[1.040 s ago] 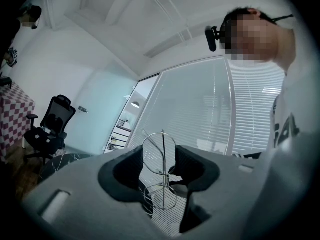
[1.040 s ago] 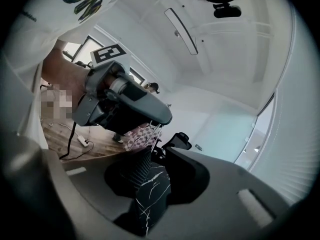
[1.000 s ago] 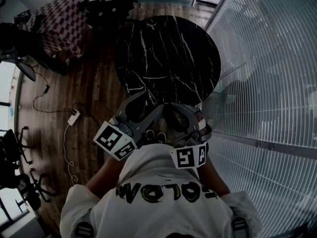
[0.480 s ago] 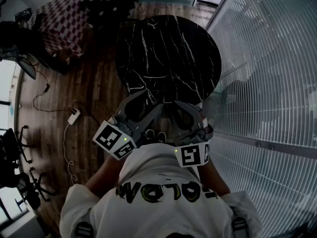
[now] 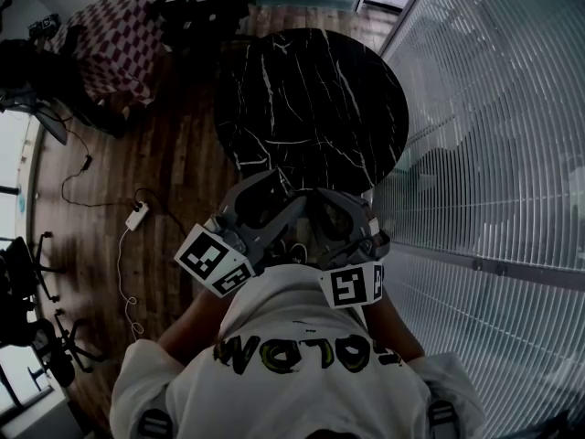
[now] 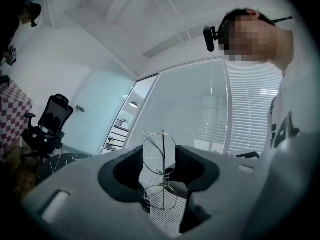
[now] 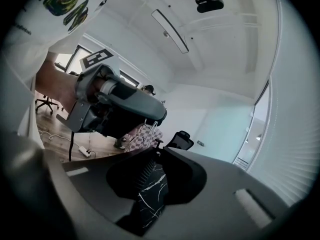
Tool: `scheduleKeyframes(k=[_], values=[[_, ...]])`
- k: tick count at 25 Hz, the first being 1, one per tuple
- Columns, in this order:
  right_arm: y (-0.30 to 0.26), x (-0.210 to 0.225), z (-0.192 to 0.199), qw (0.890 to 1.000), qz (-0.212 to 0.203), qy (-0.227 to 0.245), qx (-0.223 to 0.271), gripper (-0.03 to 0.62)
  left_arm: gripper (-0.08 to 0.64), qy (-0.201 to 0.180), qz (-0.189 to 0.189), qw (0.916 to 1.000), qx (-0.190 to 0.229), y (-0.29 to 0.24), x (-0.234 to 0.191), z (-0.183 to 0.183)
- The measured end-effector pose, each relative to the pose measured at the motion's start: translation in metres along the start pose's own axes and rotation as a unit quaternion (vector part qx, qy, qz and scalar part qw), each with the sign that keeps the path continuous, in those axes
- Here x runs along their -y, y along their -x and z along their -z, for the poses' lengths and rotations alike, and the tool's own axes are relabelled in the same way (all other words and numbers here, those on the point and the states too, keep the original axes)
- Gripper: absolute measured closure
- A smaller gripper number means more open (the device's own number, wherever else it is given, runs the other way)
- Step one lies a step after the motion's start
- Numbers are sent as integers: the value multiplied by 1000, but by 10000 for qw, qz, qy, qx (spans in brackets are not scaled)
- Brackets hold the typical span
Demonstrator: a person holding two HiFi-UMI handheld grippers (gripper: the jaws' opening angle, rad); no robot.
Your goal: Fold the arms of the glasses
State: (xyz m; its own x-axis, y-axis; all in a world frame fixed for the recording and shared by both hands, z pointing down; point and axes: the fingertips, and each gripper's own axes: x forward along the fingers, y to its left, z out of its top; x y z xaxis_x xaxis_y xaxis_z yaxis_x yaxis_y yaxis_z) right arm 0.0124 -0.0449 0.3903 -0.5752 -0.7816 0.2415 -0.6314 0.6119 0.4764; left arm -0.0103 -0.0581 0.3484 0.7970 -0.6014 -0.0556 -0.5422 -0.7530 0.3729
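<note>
I hold thin wire-rimmed glasses up in front of my chest, above a round black marble table. In the left gripper view the two round rims stand one above the other between the dark pads. My left gripper is shut on the frame. The right gripper faces it, tips almost together around the end of a thin wire arm that hangs from the left gripper's beak; its jaws are opening slightly. In the head view the glasses are a small glint between both grippers.
A wall of white blinds runs along the right. On the wooden floor to the left lie a power strip with its cable, a checkered cloth-covered piece and office chairs.
The right gripper has rolled a little, its marker cube now showing a slightly different face. Both hands have stayed in the same place in front of the chest.
</note>
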Motion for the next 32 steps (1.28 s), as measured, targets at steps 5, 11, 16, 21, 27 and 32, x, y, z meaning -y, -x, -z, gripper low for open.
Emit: scheduleKeyframes(k=[5,11,16,21,27,32], values=[[-1,-7,-1,10000,-41,-34,21,535,353,-10,11,10000,18,3,-1,0],[-2,-8,-2,9999,-95,-115,30,535,353,8,4,10000,21,3,-2,-1],[3,3,-3,9989,-116,-453,75,535,353,-11,-64,10000,43,4,-5,-1],[9,27,-5,9927,68,-1137,389,538,353,-36,-138,9999,52,5,-10,1],[12,45,2,9721,273,-2231,668,546,353,-59,-195,9998,65,6,-14,2],[16,51,4,9665,321,-2441,728,549,353,-148,-265,9995,41,4,-15,3]])
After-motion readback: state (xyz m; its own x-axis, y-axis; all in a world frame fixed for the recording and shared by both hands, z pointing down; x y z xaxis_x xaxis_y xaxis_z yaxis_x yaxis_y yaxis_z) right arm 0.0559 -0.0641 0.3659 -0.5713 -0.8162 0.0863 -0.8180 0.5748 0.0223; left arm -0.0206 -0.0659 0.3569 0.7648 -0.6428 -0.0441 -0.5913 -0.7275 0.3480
